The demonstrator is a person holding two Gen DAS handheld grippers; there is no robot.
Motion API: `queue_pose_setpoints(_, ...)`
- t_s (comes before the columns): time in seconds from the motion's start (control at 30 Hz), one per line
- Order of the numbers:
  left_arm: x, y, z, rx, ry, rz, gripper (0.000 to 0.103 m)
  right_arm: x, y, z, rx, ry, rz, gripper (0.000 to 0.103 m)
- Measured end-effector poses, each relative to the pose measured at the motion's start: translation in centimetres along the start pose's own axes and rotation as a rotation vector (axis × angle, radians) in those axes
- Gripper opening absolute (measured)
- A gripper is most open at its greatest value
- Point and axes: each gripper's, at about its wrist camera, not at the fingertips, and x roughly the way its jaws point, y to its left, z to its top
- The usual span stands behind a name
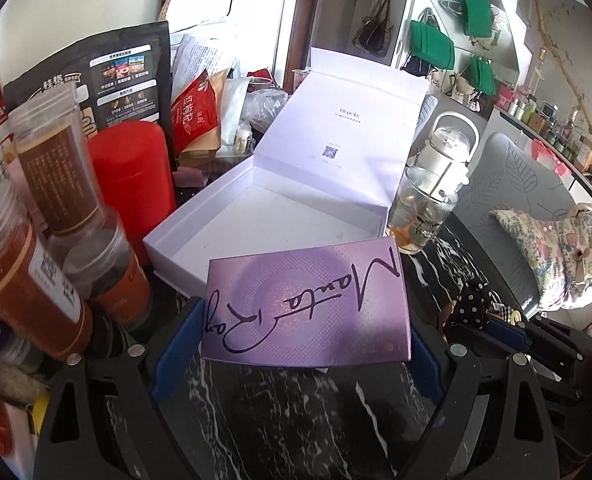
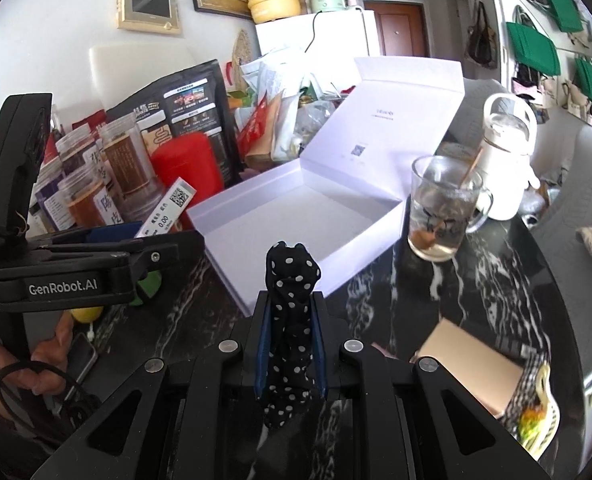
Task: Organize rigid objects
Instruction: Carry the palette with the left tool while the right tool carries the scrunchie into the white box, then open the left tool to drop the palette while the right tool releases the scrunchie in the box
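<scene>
"manta ray" on purple box (image 1: 306, 306)

1. Your left wrist camera looks forward and down along the left hand-held gripper (image 1: 296, 344); it sits close over the dark marbled table (image 1: 296, 420), facing the open white box (image 1: 279, 216) just ahead.
2. Your right wrist camera looks the same way along the right hand-held gripper (image 2: 289, 312), from further right and a little further back; the left hand-held gripper (image 2: 95, 256) shows at its left edge.
3. Both views share the white box, the glass mug (image 1: 420, 216) (image 2: 440, 208), the red canister (image 1: 135, 172) (image 2: 187, 168) and the fridge (image 1: 223, 12) (image 2: 316, 36) behind.
</scene>
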Motion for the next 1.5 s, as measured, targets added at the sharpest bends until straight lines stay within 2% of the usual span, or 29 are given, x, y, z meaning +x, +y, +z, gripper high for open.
queue_pose_setpoints(0.33, 2.3, 0.9, 3.8, -0.010, -0.026, 0.028, 0.091, 2.4, -0.5, 4.1, -0.041, -0.045, 0.010, 0.018)
queue_pose_setpoints(0.63, 5.0, 2.0, 7.3, 0.002, -0.049, 0.106, 0.091, 5.1, -1.1, 7.1, -0.059, -0.059, -0.007, 0.018)
queue_pose_setpoints(0.9, 8.2, 2.6, 8.9, 0.009, -0.035, 0.159, 0.092, 8.4, -1.8, 8.6, -0.056, -0.053, -0.035, 0.018)
queue_pose_setpoints(1.13, 11.6, 3.5, 8.5, 0.038, 0.037, 0.208, 0.092, 11.5, -2.7, 8.4, -0.041, -0.040, -0.028, 0.018)
queue_pose_setpoints(1.3, 13.7, 4.4, 7.8, 0.027, 0.111, 0.201, 0.092, 13.4, -3.8, 7.7, 0.030, 0.018, 0.063, 0.018)
queue_pose_setpoints(1.5, 15.1, 4.4, 7.2, 0.049, 0.175, 0.215, 0.092, 14.0, -3.5, 7.1, 0.022, 0.042, 0.069, 0.021)
